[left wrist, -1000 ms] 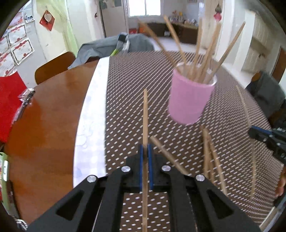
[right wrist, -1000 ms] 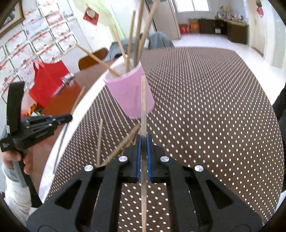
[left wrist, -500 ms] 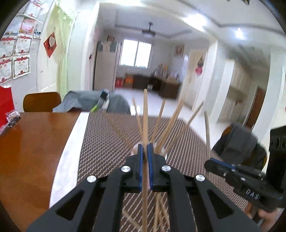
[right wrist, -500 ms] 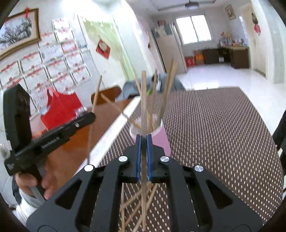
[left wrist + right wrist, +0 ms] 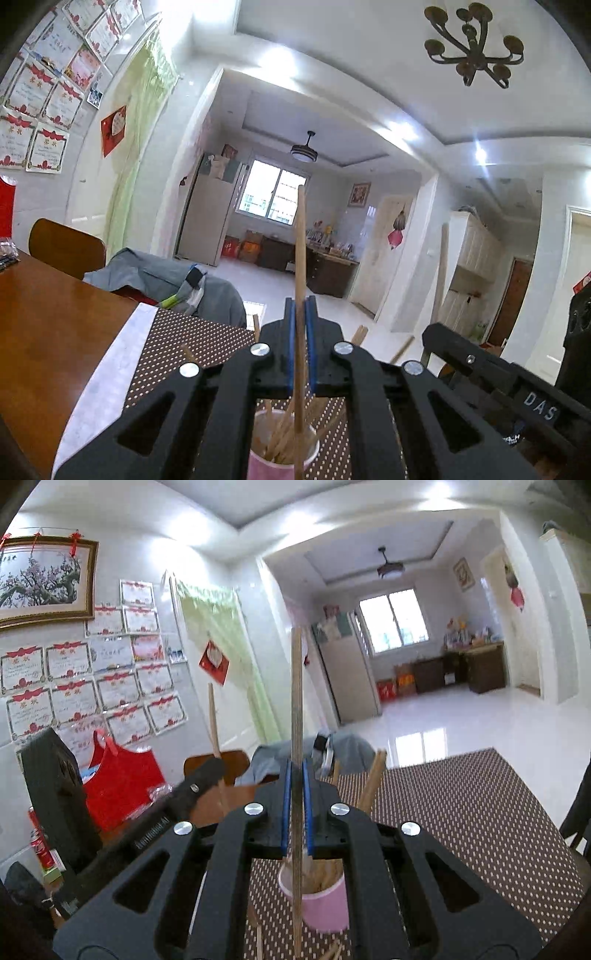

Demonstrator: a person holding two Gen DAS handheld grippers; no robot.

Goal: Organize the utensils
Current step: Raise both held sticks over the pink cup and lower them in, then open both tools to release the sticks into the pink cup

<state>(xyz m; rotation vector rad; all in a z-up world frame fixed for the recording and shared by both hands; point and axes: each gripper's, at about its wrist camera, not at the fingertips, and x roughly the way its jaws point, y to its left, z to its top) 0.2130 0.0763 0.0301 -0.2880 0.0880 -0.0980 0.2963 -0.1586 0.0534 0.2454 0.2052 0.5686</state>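
Upright: left hand-held gripper [image 5: 301,345] pinches chopstick [image 5: 300,266], right hand-held gripper [image 5: 296,806] pinches second chopstick [image 5: 296,709]; both vertical above pink cup [image 5: 325,908] on table [image 5: 461,812], likely for tip-first insertion.

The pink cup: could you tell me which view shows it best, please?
The right wrist view: the pink cup shows its rim and side wall under the right gripper. The left wrist view shows only its top at the bottom edge, framed by the left gripper.
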